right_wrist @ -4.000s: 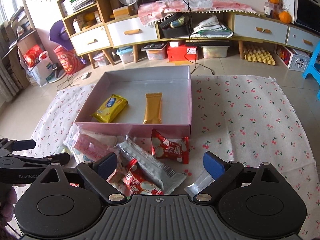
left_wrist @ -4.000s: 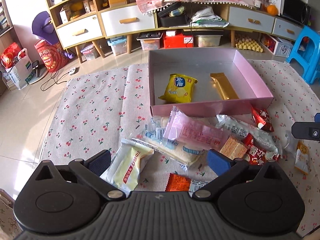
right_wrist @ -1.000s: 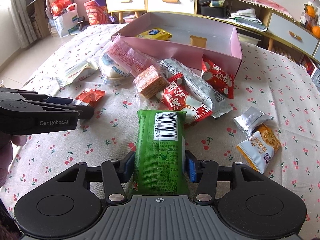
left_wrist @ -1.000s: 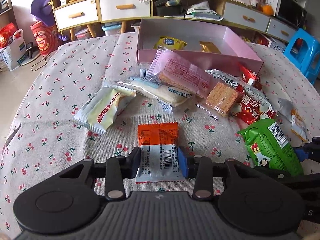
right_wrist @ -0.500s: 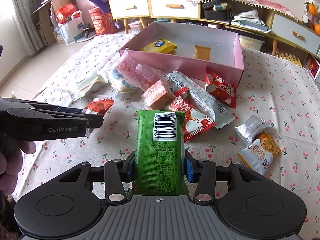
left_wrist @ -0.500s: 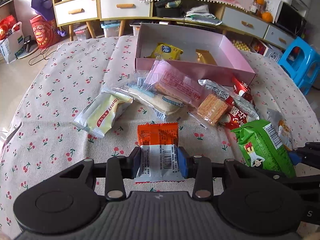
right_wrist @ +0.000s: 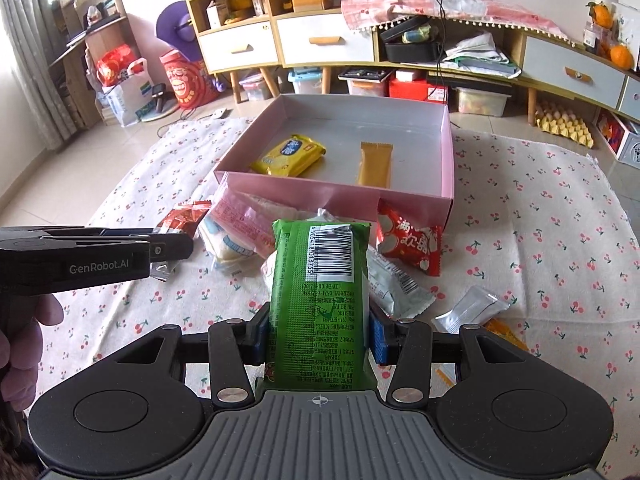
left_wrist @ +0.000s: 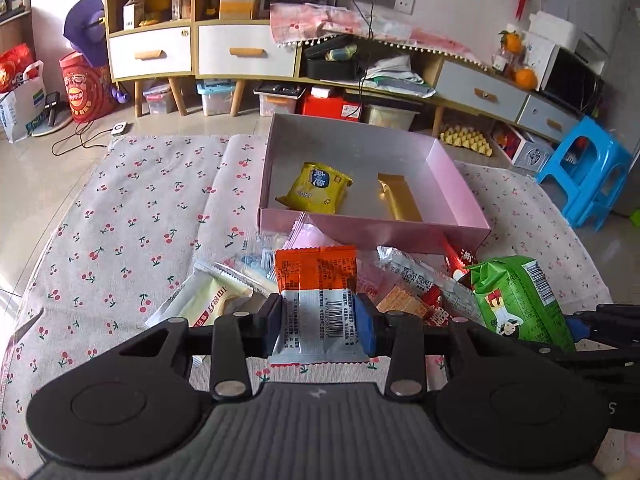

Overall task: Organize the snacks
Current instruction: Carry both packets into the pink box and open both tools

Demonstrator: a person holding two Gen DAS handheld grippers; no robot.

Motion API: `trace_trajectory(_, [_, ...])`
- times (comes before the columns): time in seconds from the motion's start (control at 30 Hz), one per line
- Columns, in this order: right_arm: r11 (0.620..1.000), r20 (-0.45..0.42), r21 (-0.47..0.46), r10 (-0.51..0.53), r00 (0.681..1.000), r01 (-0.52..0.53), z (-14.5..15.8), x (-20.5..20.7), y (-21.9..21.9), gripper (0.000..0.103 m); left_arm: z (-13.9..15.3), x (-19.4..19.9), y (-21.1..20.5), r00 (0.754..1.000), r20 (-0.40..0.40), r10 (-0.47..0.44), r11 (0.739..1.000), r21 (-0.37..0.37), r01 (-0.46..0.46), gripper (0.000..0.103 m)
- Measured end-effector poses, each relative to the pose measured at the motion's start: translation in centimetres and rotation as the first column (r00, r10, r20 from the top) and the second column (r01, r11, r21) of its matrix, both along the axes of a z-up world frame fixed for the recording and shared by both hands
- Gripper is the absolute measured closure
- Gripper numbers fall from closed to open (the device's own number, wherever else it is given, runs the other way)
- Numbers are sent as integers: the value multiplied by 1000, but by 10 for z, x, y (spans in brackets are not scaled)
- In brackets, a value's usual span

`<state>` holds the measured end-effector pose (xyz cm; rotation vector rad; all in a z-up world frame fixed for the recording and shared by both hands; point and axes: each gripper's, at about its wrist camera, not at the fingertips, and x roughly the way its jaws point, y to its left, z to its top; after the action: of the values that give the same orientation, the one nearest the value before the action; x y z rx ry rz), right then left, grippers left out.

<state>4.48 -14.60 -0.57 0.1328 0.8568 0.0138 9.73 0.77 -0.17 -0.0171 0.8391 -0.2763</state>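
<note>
- The left gripper (left_wrist: pixel 319 326) pinches an orange-and-white snack packet (left_wrist: pixel 317 300) across its width, lifted clear of the cherry-print cloth (left_wrist: pixel 120 216); the packet's long axis runs toward 12 o'clock.
- The right gripper (right_wrist: pixel 318 334) is clamped on a green snack pack (right_wrist: pixel 320 296), barcode up, long axis also pointing to 12 o'clock.
- The pink box (right_wrist: pixel 447 152) lies at 12 o'clock from both grippers, beyond the loose snack pile (right_wrist: pixel 248 232). It holds a yellow biscuit pack (right_wrist: pixel 289 155) and a gold bar (right_wrist: pixel 375 164).
- Seen from the left wrist, the box (left_wrist: pixel 452 168) sits slightly toward 1 o'clock, with free floor behind the yellow pack.
- Neither gripper looks clearly nearer; my judgement is both must travel forward over the near wall before letting go.
</note>
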Motion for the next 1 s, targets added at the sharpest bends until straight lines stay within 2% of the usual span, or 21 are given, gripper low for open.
trace_trajectory(0.23, [996,41,25,-81,996,80,18,33,-20,58,11,21,-12,999,29,34,997,-76,-31,68])
trace_trajectory(0.37, [993,61,27,-115,991,114,24,48,-29,58,9,33,-23,999,19,45,995,-95,-44,68])
trace_trajectory(0.53, [990,44,10,-141,989,140,22,67,-38,58,5,54,-35,998,20,57,997,-60,-55,68])
trace_trajectory(0.67, [992,53,-5,-130,990,130,21,84,-47,58,6,73,-40,999,31,31,998,-65,-29,68])
trace_trajectory(0.87, [988,63,59,-144,988,140,12,116,-76,58,0,97,-57,996,76,-45,998,-28,47,67])
trace_trajectory(1.0, [986,79,83,-148,986,142,2,133,-90,58,-10,117,-69,995,78,-66,998,18,65,67])
